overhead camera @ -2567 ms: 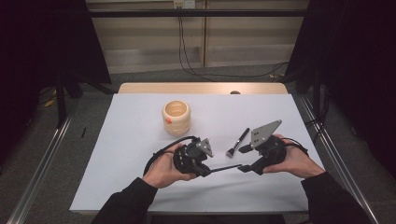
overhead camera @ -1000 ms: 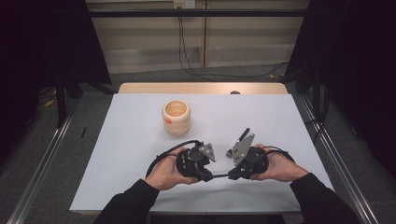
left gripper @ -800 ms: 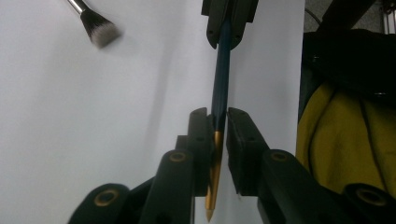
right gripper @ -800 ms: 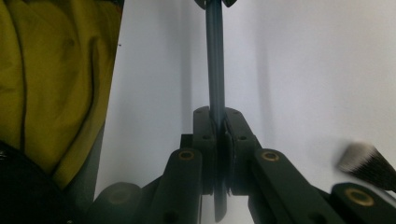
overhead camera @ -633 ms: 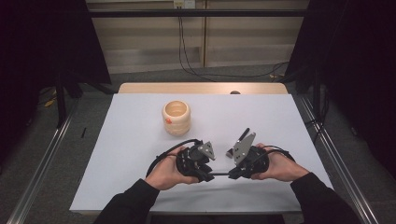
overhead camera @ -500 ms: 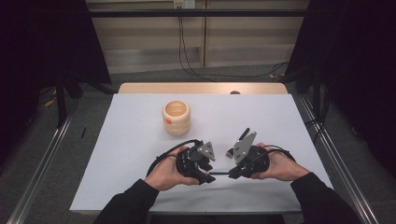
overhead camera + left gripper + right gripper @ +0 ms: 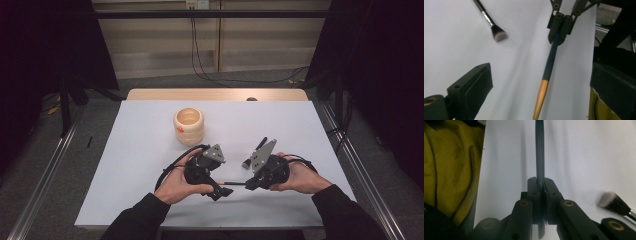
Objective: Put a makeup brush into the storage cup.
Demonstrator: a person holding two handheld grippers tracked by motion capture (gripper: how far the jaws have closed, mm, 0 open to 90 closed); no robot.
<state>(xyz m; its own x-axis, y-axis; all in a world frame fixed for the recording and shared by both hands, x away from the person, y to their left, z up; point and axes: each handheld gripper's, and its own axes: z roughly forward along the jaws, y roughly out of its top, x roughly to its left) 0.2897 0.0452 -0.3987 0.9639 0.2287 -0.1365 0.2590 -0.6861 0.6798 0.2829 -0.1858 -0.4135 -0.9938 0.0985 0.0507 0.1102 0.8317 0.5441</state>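
Note:
My right gripper point(image 7: 248, 185) point(image 7: 540, 195) is shut on the end of a thin dark brush handle point(image 7: 539, 155). The handle point(image 7: 233, 183) runs level from it toward my left gripper point(image 7: 222, 189). In the left gripper view the handle point(image 7: 550, 62) turns gold lower down and passes between my left gripper's point(image 7: 544, 75) wide-open jaws without touching either pad. The right gripper's fingertips point(image 7: 560, 23) pinch its far end. A second brush point(image 7: 255, 151) with a flat dark head point(image 7: 498, 33) point(image 7: 614, 203) lies loose on the white table point(image 7: 150, 150).
A ribbed cream cup point(image 7: 189, 125) with an orange spot stands upright behind the left hand. Both hands hover close together near the table's front edge point(image 7: 210, 220). Yellow material point(image 7: 449, 165) sits beside the right gripper's view. Black cables loop from each gripper.
Since 2.6 s ago both hands have drawn nearer the front edge and each other, the right one moving left. In the last half second they have barely moved.

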